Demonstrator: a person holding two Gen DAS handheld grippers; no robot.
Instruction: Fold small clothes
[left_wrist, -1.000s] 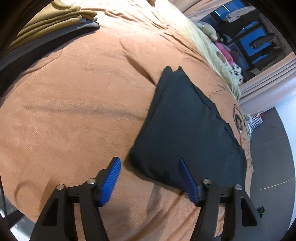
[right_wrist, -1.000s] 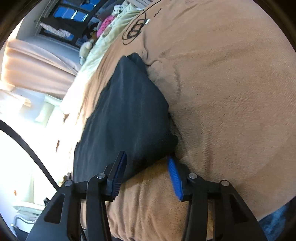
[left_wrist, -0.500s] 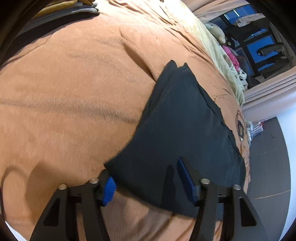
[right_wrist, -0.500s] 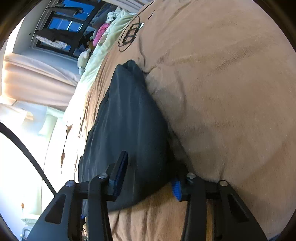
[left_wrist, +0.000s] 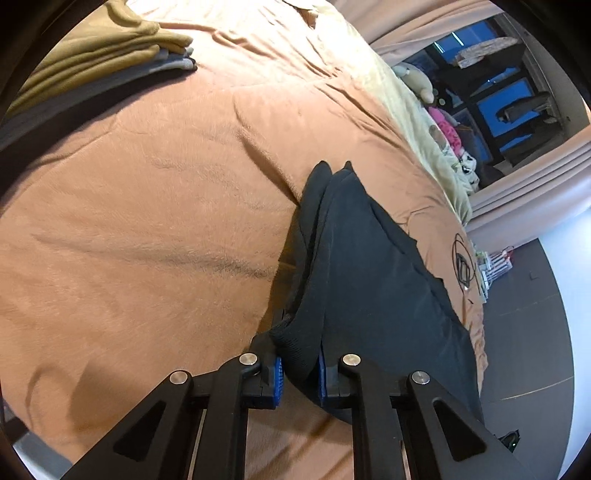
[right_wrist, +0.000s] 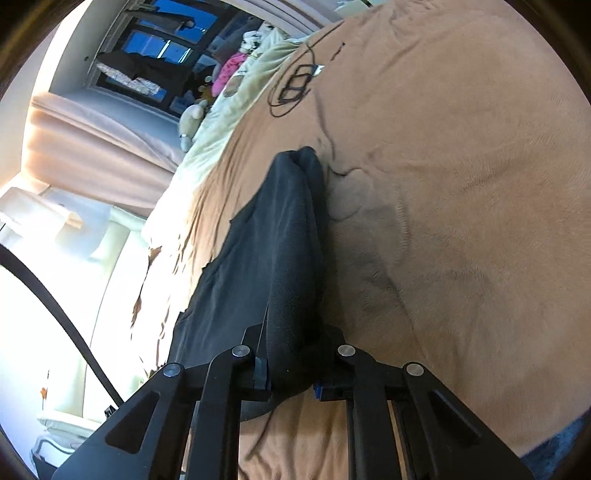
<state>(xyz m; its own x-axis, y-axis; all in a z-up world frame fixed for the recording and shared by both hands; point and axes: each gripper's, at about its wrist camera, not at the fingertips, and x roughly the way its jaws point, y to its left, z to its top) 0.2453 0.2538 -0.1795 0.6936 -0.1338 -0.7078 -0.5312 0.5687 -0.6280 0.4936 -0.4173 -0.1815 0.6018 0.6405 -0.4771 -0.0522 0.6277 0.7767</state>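
A: What's hidden?
B: On the bed (left_wrist: 155, 206), the black garment (left_wrist: 376, 280) has its near corners buried inside both tongs.
A: Its direction?
B: Lengthwise away from them. Left tongs (left_wrist: 300, 376) and right tongs (right_wrist: 290, 380) are closing, pinching cloth.

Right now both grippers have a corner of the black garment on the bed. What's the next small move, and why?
Probably lift both corners together and carry them toward the garment's far edge. The left gripper and right gripper are closing, pads pressing bunched cloth of the black garment, whose far part rests on the orange blanket.
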